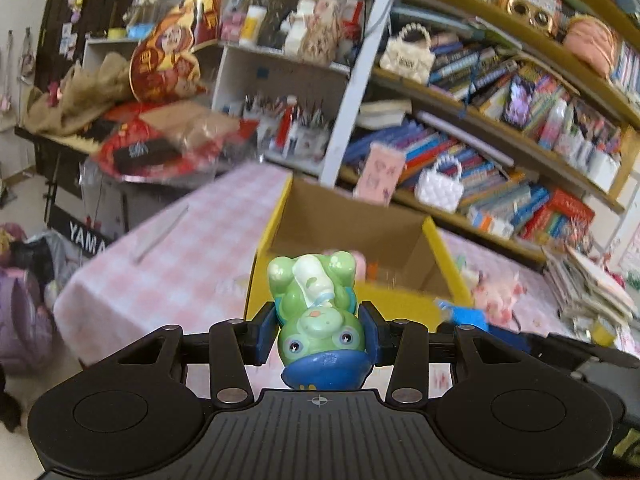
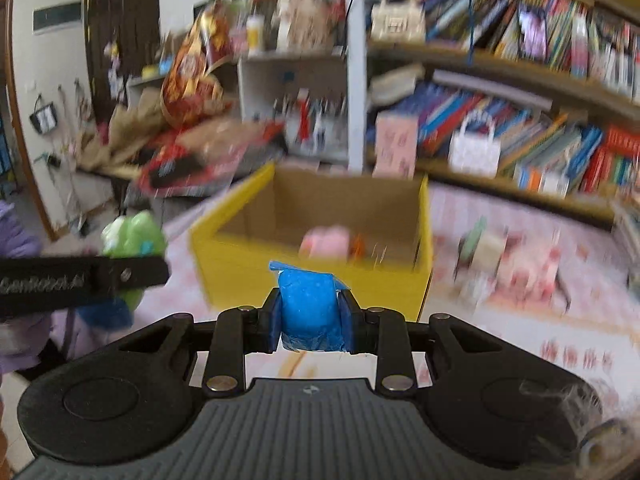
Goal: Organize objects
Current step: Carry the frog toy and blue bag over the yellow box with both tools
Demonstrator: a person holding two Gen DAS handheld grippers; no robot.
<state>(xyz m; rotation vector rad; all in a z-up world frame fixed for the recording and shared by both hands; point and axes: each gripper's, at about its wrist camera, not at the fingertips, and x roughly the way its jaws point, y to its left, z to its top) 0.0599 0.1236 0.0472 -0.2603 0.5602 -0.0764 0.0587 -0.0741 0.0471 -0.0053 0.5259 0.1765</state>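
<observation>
Both loads ride toward the yellow box [image 2: 312, 276]: the left gripper [image 1: 318, 330] clamps a green frog toy [image 1: 316, 304], the right gripper [image 2: 310, 312] pinches a blue roll [image 2: 310, 306]. Next, likely, release over its opening.

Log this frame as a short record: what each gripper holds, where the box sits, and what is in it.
left gripper: shut on green frog toy, toy upside down
right gripper: shut on blue roll
box: yellow, open-topped, on the pink checked tablecloth, ahead of both grippers
box contents: pink item; others too blurred to name
</observation>
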